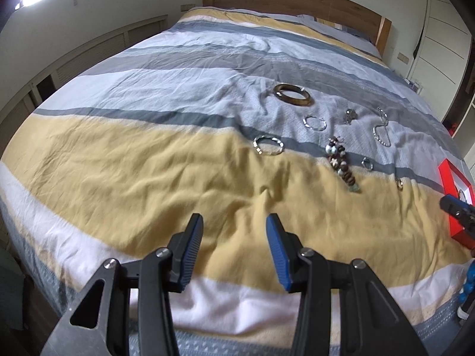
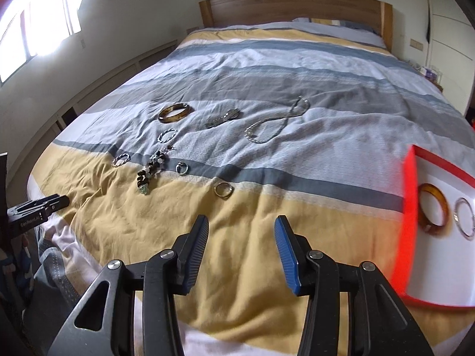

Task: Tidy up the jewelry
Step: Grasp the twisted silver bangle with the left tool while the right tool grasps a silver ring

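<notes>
Jewelry lies scattered on the striped bedspread (image 2: pixel 267 237) ahead of both grippers. The right gripper (image 2: pixel 241 222) hangs over the yellow band with its jaws apart and nothing between them. Just beyond its fingertips rests a small metal ring (image 2: pixel 223 190); farther ahead and to its left are a beaded strand (image 2: pixel 153 172), two twisted silver bangles, and a brown bangle (image 2: pixel 174 112). A silver chain necklace (image 2: pixel 276 121) lies straight ahead, well off. To its right, a red-rimmed tray (image 2: pixel 411 207) holds an amber bangle (image 2: pixel 433 212) and a silver hoop (image 2: pixel 466 218). The left gripper (image 1: pixel 234 221) is likewise apart and empty, with the jewelry ahead and to its right.
</notes>
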The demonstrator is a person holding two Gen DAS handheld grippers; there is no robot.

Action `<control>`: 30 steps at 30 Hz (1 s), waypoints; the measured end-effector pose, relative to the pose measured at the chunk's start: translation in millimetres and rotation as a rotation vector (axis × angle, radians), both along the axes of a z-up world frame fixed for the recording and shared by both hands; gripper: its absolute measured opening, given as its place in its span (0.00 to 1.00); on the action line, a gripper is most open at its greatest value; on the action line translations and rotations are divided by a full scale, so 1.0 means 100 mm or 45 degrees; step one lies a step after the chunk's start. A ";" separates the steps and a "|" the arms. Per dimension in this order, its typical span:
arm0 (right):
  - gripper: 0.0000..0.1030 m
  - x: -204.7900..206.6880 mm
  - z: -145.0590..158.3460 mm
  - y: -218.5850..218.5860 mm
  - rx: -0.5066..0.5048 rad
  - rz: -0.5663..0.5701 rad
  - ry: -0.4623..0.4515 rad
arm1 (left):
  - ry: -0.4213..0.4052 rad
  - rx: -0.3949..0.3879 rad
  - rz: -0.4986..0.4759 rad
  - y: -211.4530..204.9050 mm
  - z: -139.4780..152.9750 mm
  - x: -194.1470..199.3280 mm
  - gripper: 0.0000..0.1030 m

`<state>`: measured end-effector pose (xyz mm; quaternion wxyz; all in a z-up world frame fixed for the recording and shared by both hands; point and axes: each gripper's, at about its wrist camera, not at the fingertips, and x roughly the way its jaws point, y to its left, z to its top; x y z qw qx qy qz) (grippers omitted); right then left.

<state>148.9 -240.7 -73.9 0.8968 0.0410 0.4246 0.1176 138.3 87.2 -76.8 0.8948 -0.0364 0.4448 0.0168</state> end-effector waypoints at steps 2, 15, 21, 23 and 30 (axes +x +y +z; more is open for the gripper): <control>0.43 0.12 -0.08 0.07 0.008 0.028 0.013 | -0.005 -0.008 -0.010 -0.03 -0.02 0.13 0.41; 0.37 0.70 -0.44 0.34 0.016 0.143 0.059 | -0.042 0.007 -0.030 -0.21 -0.22 1.00 0.41; 0.37 0.79 -0.58 0.36 0.016 0.153 0.071 | -0.022 0.013 -0.017 -0.21 -0.40 1.16 0.41; 0.37 0.81 -0.62 0.36 0.022 0.152 0.071 | -0.018 0.010 -0.011 -0.20 -0.45 1.19 0.41; 0.34 0.83 -0.69 0.34 0.051 0.147 0.061 | -0.010 -0.011 0.008 -0.16 -0.59 1.24 0.41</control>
